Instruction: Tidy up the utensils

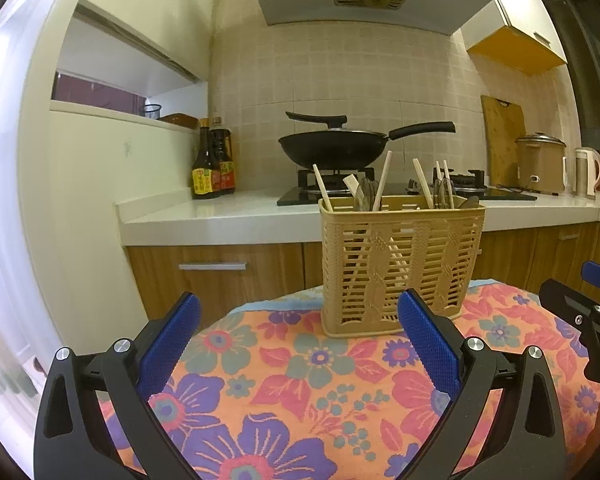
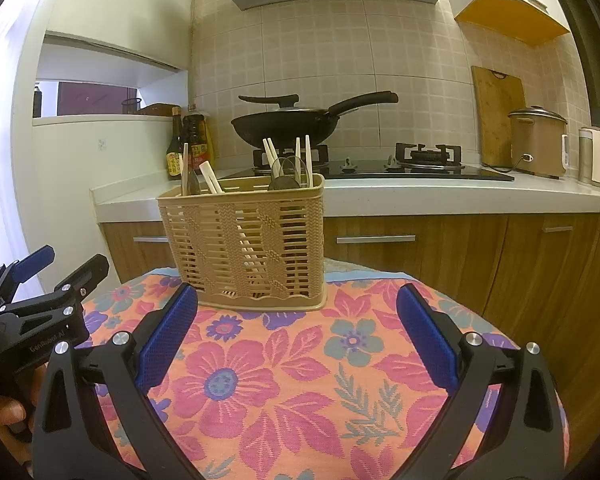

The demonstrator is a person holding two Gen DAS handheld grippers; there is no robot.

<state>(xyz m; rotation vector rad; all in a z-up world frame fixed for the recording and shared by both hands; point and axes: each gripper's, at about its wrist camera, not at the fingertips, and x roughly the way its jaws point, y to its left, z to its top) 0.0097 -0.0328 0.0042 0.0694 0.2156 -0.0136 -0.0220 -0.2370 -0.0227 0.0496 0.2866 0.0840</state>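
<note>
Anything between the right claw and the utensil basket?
Nothing: only bare floral cloth lies between the right claw and the basket, as the right wrist view shows.

Upright utensil-filled beige basket (image 1: 400, 264)

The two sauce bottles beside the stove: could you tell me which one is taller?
The slim dark bottle in front; its neck rises above the squatter, broad-shouldered bottle directly behind it.

Both grippers, left gripper (image 1: 299, 312) and right gripper (image 2: 297, 304), have black frames, silver screws and blue textured fingers (image 1: 428, 340).
</note>
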